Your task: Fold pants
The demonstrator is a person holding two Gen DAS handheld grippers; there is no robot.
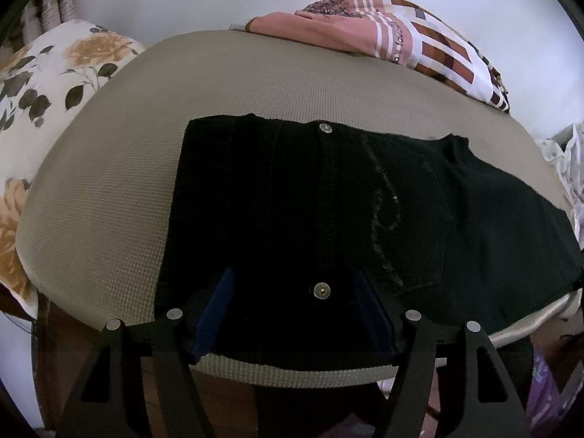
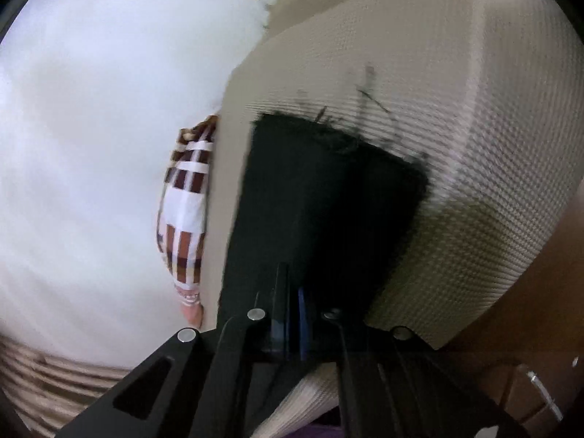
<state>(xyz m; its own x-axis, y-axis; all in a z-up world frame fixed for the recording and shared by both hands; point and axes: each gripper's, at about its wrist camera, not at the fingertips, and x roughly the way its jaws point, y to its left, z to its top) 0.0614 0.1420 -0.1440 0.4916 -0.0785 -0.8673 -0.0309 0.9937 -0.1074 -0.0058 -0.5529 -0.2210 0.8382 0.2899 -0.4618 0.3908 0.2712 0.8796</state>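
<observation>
Your left gripper (image 1: 295, 314) gapes over the pants (image 1: 328, 219) waistband, gripping nothing; right gripper (image 2: 292, 325) pinches the fabric. Pants look flat, folding barely begun.

The black pants (image 1: 328, 211) lie flat on a beige textured cushion, waist with two metal buttons at 6 o'clock, one leg stretching toward 3 o'clock, its frayed hem loose.

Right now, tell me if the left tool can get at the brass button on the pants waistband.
Probably yes. The left tool stands open over the black pants, its fingers either side of the brass button, with nothing covering it.
</observation>
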